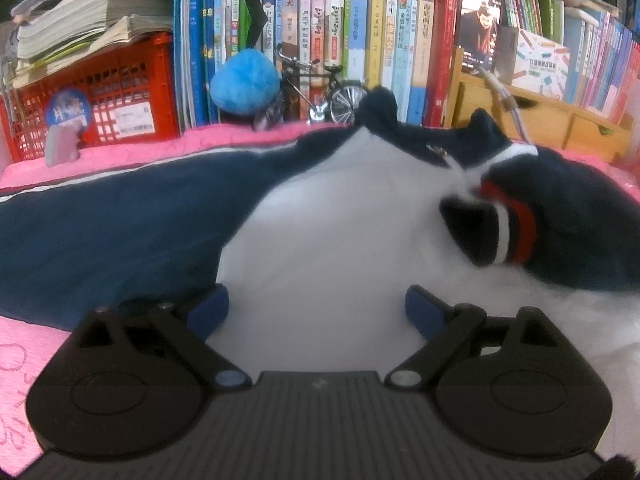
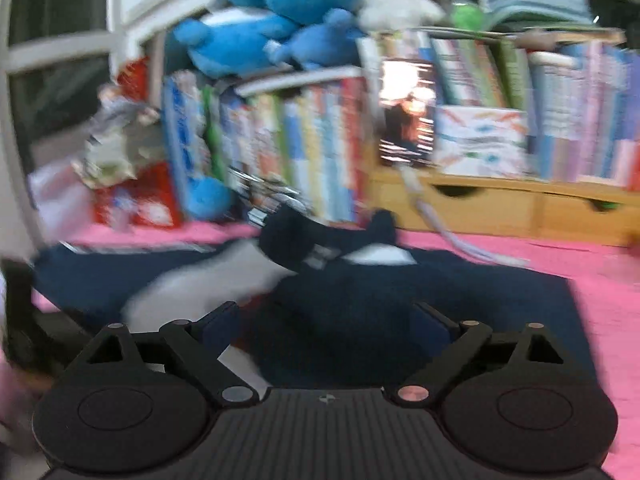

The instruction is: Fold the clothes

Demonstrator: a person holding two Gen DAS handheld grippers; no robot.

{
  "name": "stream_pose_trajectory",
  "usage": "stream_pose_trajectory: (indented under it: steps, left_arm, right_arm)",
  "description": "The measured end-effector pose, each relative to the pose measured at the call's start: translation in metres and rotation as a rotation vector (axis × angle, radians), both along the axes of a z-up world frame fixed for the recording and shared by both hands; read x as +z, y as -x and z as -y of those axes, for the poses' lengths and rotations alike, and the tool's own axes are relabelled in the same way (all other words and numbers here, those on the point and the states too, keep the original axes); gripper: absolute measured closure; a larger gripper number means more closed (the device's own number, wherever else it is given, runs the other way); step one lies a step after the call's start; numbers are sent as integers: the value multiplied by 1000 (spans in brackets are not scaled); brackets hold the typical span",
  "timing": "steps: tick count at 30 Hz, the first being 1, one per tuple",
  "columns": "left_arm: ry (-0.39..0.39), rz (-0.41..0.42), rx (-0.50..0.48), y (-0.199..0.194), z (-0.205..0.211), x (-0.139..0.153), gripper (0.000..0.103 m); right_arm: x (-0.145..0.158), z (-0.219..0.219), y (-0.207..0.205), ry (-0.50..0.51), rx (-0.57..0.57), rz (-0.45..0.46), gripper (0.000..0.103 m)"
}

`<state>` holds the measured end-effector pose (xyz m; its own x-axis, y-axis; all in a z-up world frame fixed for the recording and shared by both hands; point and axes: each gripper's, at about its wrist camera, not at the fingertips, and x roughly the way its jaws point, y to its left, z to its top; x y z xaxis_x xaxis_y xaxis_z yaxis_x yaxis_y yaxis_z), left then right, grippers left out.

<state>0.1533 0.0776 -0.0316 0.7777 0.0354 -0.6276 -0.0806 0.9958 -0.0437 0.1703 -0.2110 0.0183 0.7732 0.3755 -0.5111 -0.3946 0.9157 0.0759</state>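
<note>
Pink bedspread (image 1: 24,360) underneath, bookshelves (image 1: 360,32) behind. Left tongs (image 1: 316,312) spread wide and empty over the jacket's (image 1: 320,220) white panel, a navy sleeve stretching off to their left, and a striped cuff (image 1: 508,232) lying ahead to their right. Right tongs (image 2: 326,324) also gape, gripping nothing, over what looks, through heavy blur, like the navy side, collar beyond.

One navy-and-white jacket (image 1: 328,216) lying on pink cover (image 1: 24,360). One red crate (image 1: 100,92) sitting left of jacket collar. One toy bicycle (image 1: 320,96) standing behind collar. Two wooden drawers (image 2: 496,208) showing right of bicycle. Three blue plush toys (image 2: 280,20) piling above books.
</note>
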Motion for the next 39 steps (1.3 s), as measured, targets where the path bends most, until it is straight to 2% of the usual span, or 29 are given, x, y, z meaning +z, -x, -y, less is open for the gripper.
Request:
stream_pose_trajectory:
  steps: [1, 2, 3, 5, 7, 8, 10, 13, 15, 16, 17, 18, 19, 20, 24, 27, 30, 34, 39]
  left_arm:
    - [45, 18, 1, 4, -3, 3, 17]
    - [90, 37, 3, 7, -5, 6, 20]
    - [147, 56, -3, 11, -7, 11, 20]
    - [310, 96, -62, 14, -6, 23, 16]
    - [444, 91, -123, 6, -2, 26, 10]
    - [492, 80, -139, 0, 2, 25, 9]
    - [520, 48, -128, -18, 13, 18, 9]
    - [490, 11, -104, -43, 31, 5, 9]
    - [458, 22, -90, -51, 41, 1, 18]
    - [466, 18, -94, -56, 43, -1, 48]
    - [475, 14, -97, -60, 46, -3, 67]
    - [484, 13, -97, -63, 47, -4, 72]
    - [484, 29, -94, -62, 48, -2, 86]
    - [470, 59, -102, -59, 48, 3, 89]
    - [398, 181, -83, -50, 33, 32, 91]
    - [371, 222, -44, -49, 17, 43, 92]
    - [351, 225, -19, -49, 4, 42, 91]
    - [261, 210, 20, -44, -11, 39, 91]
    - [223, 195, 43, -39, -30, 35, 91]
  right_arm:
    - [-6, 6, 3, 22, -18, -7, 9]
    - [-13, 11, 7, 38, -30, -23, 9]
    - [-21, 16, 9, 47, -41, -40, 9]
    - [-35, 21, 12, 47, -46, -64, 9]
    - [-45, 23, 15, 45, -48, -73, 9]
    - [-49, 24, 17, 44, -49, -76, 9]
    - [-54, 22, 21, 57, -45, -64, 9]
    - [-56, 15, 29, 113, -30, -18, 9]
    - [-53, 11, 36, 156, -20, 24, 9]
    - [-51, 10, 39, 173, -14, 47, 9]
    - [-48, 10, 42, 189, -12, 69, 9]
    - [-45, 12, 45, 203, -13, 89, 8]
    - [-42, 14, 47, 213, -17, 102, 8]
    - [-40, 17, 49, 224, -23, 111, 7]
    - [-38, 33, 47, 273, -73, 120, 5]
    - [-39, 43, 40, 291, -119, 105, 5]
    - [-40, 48, 34, 298, -137, 86, 5]
    - [-44, 47, 32, 348, -134, 92, 3]
    - [-48, 49, 21, 412, -147, 93, 2]
